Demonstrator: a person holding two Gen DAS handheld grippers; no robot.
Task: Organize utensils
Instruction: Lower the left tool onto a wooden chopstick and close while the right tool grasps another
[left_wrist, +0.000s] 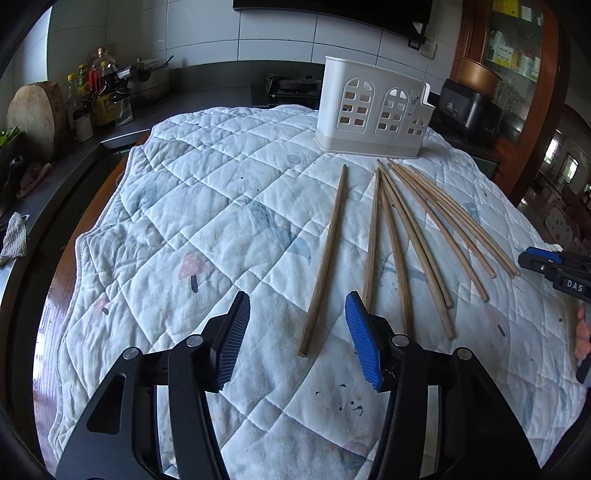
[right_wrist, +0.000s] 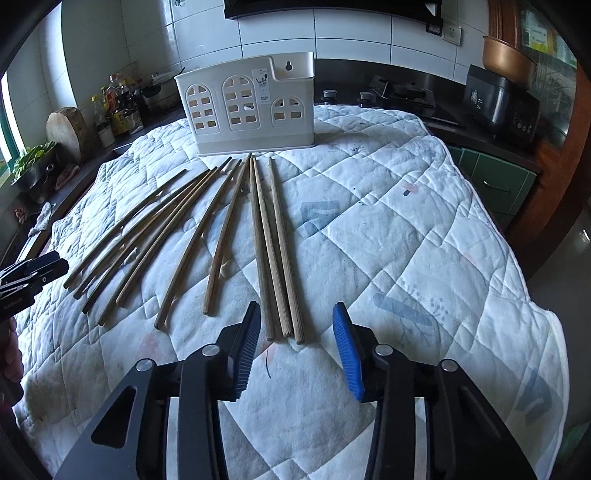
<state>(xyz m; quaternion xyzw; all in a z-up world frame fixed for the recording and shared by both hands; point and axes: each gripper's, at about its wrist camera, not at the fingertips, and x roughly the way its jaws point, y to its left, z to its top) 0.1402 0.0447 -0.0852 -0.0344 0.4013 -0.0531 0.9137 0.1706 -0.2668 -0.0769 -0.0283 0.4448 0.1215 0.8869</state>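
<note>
A white quilt (right_wrist: 406, 229) printed with pale blue and pink figures covers a table (left_wrist: 48, 302), whose brown wooden edge shows at the left. Dark kitchen counters (left_wrist: 207, 96) run round behind it under white wall tiles, with bottles (left_wrist: 99, 88) and a round wooden block (left_wrist: 33, 118) at the left, a stove (right_wrist: 402, 94) behind, and a dark cooker (right_wrist: 498, 107) at the right.

One white holder (right_wrist: 251, 107) with arched cut-out windows stands upright near the quilt's far edge. Chopsticks (right_wrist: 221, 229) lie on the quilt in front of it — ten can be counted in the right wrist view, fanned out from tips near the holder toward the near edge; some overlap, so the count is not certain.

The left tongs (left_wrist: 295, 332) are apart, with one lone chopstick (left_wrist: 325, 258) lying on the quilt, its near end between the two pads, touching neither; the right pad sits over the near end of the next stick. No earlier picture, so only that.

The right tongs (right_wrist: 295, 339) are also apart — the near ends of three close-lying sticks (right_wrist: 275, 258) lie just ahead of the gap, closer to the left pad, not clamped. Each tool shows at the edge of the other's view.
</note>
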